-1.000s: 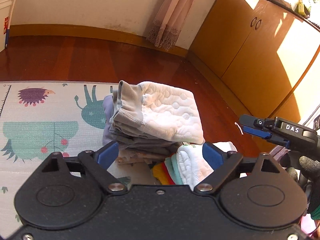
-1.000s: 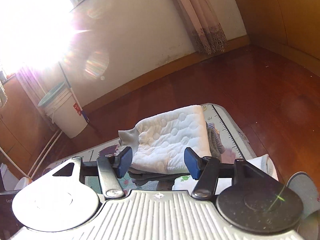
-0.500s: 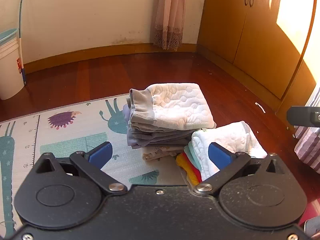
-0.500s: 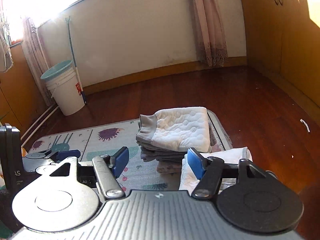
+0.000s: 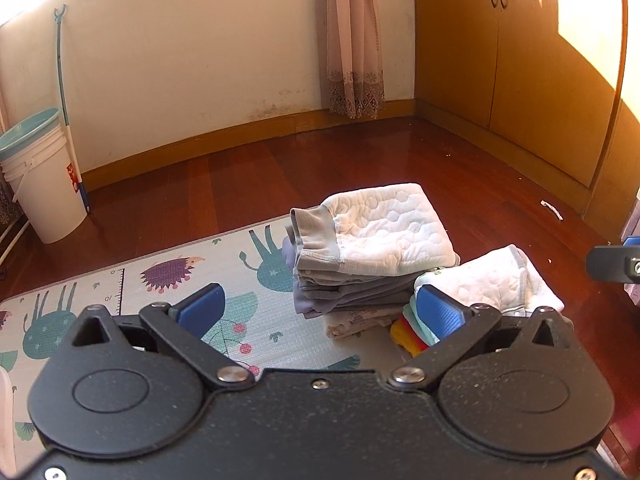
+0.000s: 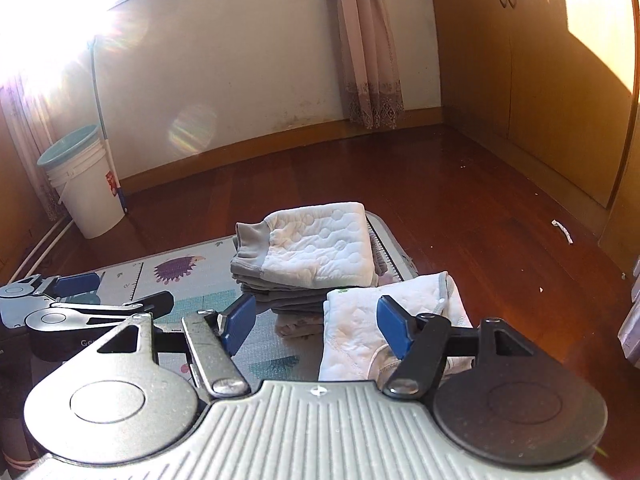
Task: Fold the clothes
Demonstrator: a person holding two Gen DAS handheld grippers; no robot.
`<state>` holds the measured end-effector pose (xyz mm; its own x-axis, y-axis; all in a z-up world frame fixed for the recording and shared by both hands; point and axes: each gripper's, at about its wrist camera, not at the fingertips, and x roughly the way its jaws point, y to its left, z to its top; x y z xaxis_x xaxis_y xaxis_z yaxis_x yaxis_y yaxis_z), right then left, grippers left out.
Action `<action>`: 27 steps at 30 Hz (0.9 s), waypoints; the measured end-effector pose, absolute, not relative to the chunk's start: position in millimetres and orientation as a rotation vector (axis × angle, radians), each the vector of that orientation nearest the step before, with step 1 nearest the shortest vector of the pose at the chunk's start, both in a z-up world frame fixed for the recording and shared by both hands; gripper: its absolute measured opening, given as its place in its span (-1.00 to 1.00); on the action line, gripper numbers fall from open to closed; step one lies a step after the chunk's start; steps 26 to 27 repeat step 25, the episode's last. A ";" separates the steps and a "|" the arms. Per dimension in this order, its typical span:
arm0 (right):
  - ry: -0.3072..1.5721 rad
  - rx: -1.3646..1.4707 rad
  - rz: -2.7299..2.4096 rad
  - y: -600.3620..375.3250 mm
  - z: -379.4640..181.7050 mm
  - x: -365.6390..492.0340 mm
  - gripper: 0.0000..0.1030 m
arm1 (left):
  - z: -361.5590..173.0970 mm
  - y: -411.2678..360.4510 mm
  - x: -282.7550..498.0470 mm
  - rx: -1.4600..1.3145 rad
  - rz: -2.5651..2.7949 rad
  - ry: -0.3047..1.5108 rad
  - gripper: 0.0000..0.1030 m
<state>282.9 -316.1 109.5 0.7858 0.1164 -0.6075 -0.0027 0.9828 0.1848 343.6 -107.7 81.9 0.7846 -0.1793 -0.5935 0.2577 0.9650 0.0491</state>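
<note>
- At the far left of both views, a white bucket (image 5: pixel 44 184) with a teal basin in its mouth stands on the wooden floor by the wall.
- A play mat (image 5: pixel 120 280) printed with animals fills the lower left of the left wrist view.
- The left gripper (image 5: pixel 320 312) hangs above the mat with its blue pads spread wide and nothing between them.
- In the centre, a stack of folded clothes (image 5: pixel 368 256) sits on the mat's right end, topped by a white quilted piece with a grey waistband.
- Just right of the stack, touching its base, lies a second folded pile (image 6: pixel 384 320), white quilted on top, with coloured layers showing underneath.
- The right gripper (image 6: pixel 316 324) is held over this pile, jaws apart and empty.
- A wooden cupboard (image 5: pixel 540 80) fills the upper right.
</note>
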 end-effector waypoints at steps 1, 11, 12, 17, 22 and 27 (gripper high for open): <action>0.671 0.178 0.073 -313.1 108.3 284.2 0.30 | 82.8 -107.3 343.7 0.128 -0.234 0.627 0.99; 0.690 0.099 0.115 -279.8 108.2 293.9 0.38 | 78.7 -99.8 337.7 0.137 -0.199 0.631 1.00; 0.692 0.096 0.118 -278.1 108.1 294.5 0.38 | 77.9 -99.9 337.5 0.137 -0.200 0.634 1.00; 0.695 0.089 0.122 -276.4 109.8 294.9 0.38 | 73.9 -102.7 337.5 0.132 -0.197 0.645 1.00; 0.695 0.094 0.117 -281.9 111.4 294.4 0.39 | 72.0 -104.9 336.0 0.116 -0.203 0.640 1.00; 0.701 0.102 0.114 -284.3 109.7 294.6 0.40 | 73.1 -104.8 332.3 0.117 -0.184 0.601 0.99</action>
